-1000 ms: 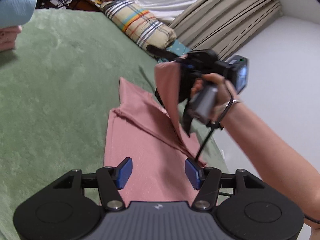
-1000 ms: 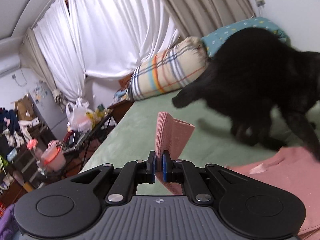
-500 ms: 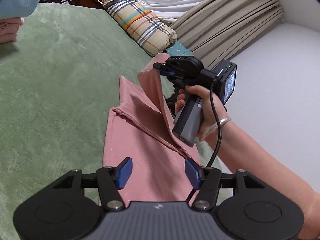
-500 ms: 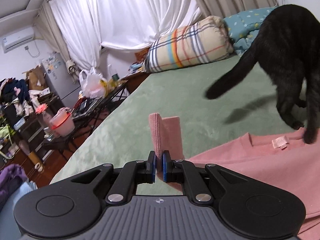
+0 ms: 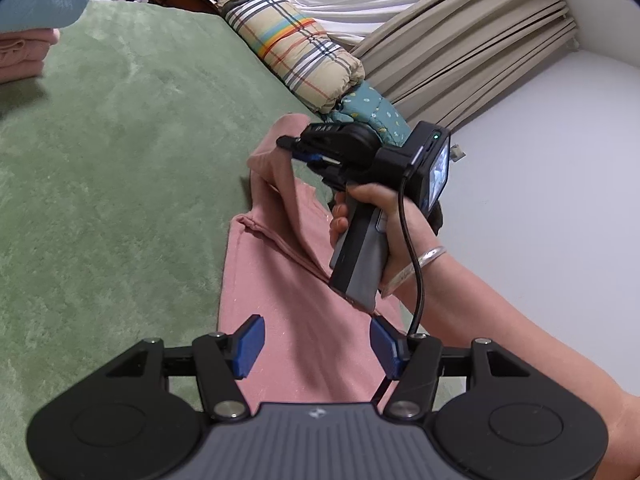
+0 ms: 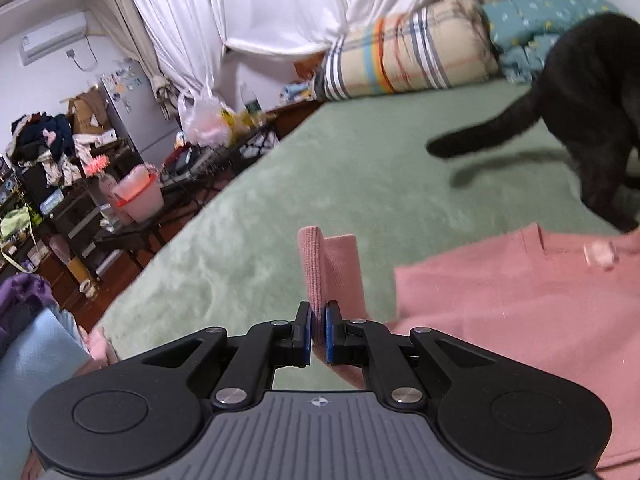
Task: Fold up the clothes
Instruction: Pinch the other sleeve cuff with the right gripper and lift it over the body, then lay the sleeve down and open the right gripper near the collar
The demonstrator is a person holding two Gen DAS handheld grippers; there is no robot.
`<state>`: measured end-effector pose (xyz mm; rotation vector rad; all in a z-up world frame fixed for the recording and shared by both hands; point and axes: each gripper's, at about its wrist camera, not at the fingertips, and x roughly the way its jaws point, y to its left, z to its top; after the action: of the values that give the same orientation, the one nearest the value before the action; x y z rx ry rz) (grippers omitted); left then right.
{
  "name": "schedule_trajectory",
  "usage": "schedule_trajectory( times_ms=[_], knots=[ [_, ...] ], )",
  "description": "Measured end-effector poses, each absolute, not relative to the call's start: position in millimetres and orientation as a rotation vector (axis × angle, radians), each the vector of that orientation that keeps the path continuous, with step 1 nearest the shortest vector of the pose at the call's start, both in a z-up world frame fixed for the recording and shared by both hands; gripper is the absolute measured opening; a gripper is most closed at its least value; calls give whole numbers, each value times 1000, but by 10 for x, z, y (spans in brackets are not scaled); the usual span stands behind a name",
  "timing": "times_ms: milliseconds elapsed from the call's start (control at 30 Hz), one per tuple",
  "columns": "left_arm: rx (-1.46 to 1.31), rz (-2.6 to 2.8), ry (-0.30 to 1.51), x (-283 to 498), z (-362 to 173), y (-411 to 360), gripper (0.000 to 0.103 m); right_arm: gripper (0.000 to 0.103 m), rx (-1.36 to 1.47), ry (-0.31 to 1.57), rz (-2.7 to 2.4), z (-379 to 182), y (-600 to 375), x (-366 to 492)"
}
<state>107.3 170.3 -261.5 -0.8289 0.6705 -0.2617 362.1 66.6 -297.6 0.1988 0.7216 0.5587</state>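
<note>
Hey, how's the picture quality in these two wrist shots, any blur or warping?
Left wrist view: sharp, with fisheye bending at the curtains and dark corners. Right wrist view: motion-smeared on the black cat and plaid pillow, though the right gripper and pink garment stay fairly crisp.

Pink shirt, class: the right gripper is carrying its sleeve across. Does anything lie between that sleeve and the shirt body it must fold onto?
Nothing visible does. The sleeve sits between the right gripper jaws, which have just been opening, above bare pink shirt. The black cat stands beyond the collar edge.
</note>
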Motion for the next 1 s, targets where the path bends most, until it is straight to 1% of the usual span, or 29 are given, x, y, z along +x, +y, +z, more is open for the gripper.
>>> schedule_trajectory(
  times_ms=[33,67,100,133,200,300,400,433,467,500,533,600,700,800,900,933,967,1000],
  knots=[
    [-831,-263,675,1075,-2620,1701,58,13,192,720,565,-2989,665,3597],
    [-834,-267,677,1081,-2620,1699,58,22,189,718,579,-2989,660,3570],
    [-835,-269,677,1082,-2614,1700,58,33,185,713,617,-2978,646,3519],
    [-834,-272,674,1091,-2601,1702,58,37,171,704,654,-2950,639,3461],
    [-837,-280,659,1131,-2555,1724,58,38,147,663,731,-2826,545,3302],
    [-850,-294,626,1235,-2465,1775,58,38,178,584,791,-2641,101,3062],
    [-842,-316,577,1498,-2344,1788,66,38,196,548,630,-2588,-654,3042],
    [-797,-312,558,1673,-2289,1751,66,38,183,550,544,-2622,-967,3122],
    [-760,-303,539,1854,-2253,1712,66,30,182,563,469,-2673,-1261,3234],
    [-738,-292,524,2002,-2240,1678,67,18,182,576,396,-2723,-1546,3343],
    [-730,-287,515,2113,-2237,1652,70,14,196,586,366,-2763,-1677,3405],
    [-721,-291,500,2427,-2286,1591,70,13,247,659,213,-2953,-2272,3741],
    [-663,-239,563,2989,-2498,1460,70,13,231,731,135,-3194,-2603,4105],
    [-652,-206,629,3308,-2681,1361,70,13,236,752,161,-3393,-2625,4390],
    [-639,-218,630,3391,-2740,1310,70,12,161,765,168,-3553,-2506,4619],
    [-635,-219,630,3403,-2749,1300,70,8,103,788,141,-3641,-2483,4679],
    [-622,-216,636,3433,-2771,1287,70,0,45,810,114,-3728,-2464,4737],
    [-609,-210,646,3468,-2794,1284,70,0,-3,795,87,-3812,-2509,4763]
  ],
)
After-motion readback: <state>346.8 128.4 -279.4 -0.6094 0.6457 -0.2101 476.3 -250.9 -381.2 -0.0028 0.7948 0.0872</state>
